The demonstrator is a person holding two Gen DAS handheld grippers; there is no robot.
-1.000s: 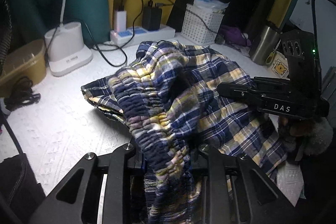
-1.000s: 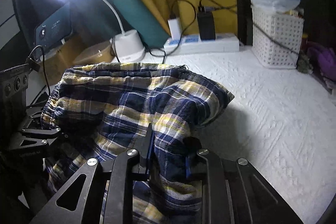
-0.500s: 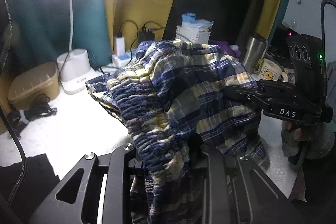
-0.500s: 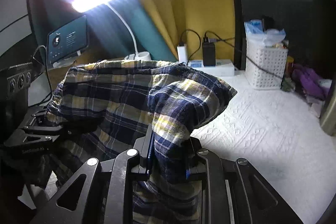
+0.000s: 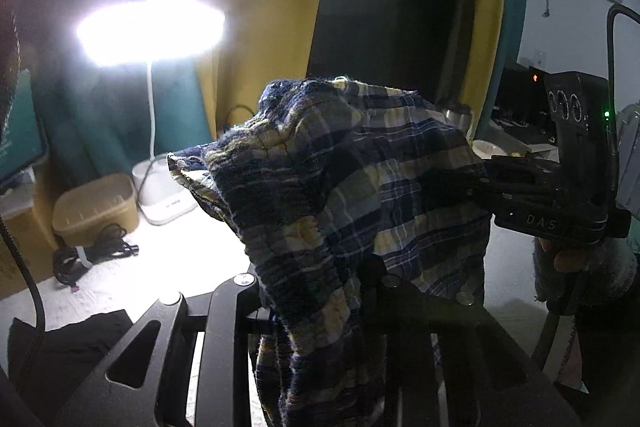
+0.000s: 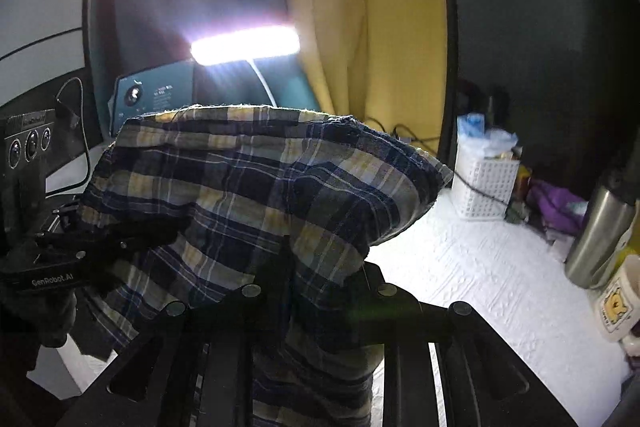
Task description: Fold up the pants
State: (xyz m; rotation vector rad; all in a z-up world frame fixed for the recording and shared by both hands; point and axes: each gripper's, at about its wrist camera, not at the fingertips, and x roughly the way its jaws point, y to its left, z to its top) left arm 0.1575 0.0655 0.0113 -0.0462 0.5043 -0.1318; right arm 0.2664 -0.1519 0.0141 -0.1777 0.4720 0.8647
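Note:
The plaid pants (image 5: 360,187), navy, yellow and white with a gathered elastic waistband, hang bunched in the air between both grippers. My left gripper (image 5: 316,303) is shut on the waistband; cloth drapes over its fingers. My right gripper (image 6: 320,291) is shut on another part of the pants (image 6: 260,195). In the left wrist view the right gripper (image 5: 480,183) reaches into the cloth from the right. In the right wrist view the left gripper (image 6: 132,243) grips the cloth at the left. The fingertips are hidden by fabric.
A white textured table (image 6: 480,287) lies below. A lit desk lamp (image 5: 152,27) with a white base, a tan box (image 5: 96,207) and black cables (image 5: 88,255) stand at the left. A white basket (image 6: 484,187), steel flask (image 6: 600,235) and mug (image 6: 616,299) stand at the right.
Both grippers have lifted the pants up off the table; the cloth now hangs in the air and the views tilt upward toward the lamp and curtain.

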